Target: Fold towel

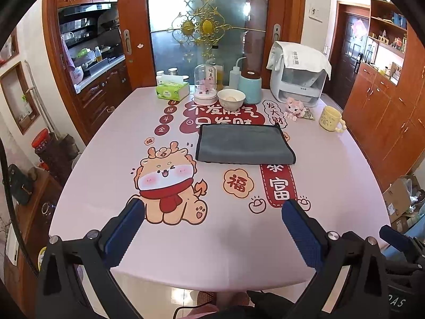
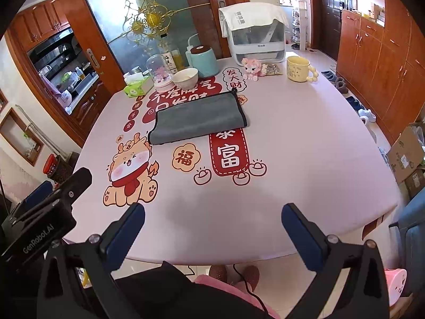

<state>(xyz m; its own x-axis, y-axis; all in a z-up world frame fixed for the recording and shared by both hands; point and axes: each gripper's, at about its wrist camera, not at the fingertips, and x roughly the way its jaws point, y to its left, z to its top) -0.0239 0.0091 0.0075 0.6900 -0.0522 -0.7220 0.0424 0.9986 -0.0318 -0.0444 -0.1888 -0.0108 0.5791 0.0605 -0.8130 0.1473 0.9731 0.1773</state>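
Grey and edged in black, the towel [image 1: 245, 143] lies folded into a flat rectangle on the pink table [image 1: 106, 159], toward the far half and a little right of centre; it covers part of the red printed lettering, with the cartoon dragon [image 1: 170, 183] to its near left. Beyond it, along the far edge, stand a green tissue box [image 1: 172, 90], a glass dome [image 1: 205, 85], a white bowl [image 1: 231, 99] and a teal canister [image 1: 249, 85]; a white appliance [image 1: 298, 79] with a cloth draped over it sits to the far right, a pink plush toy [image 1: 294, 107] in front of it, and a yellow mug [image 1: 330, 119] further right. The left gripper [image 1: 212, 228] hovers over the near edge of the table, blue-padded fingers spread wide and holding nothing; the right gripper [image 2: 212, 231] does likewise, wide apart and empty; both are well apart from the towel.
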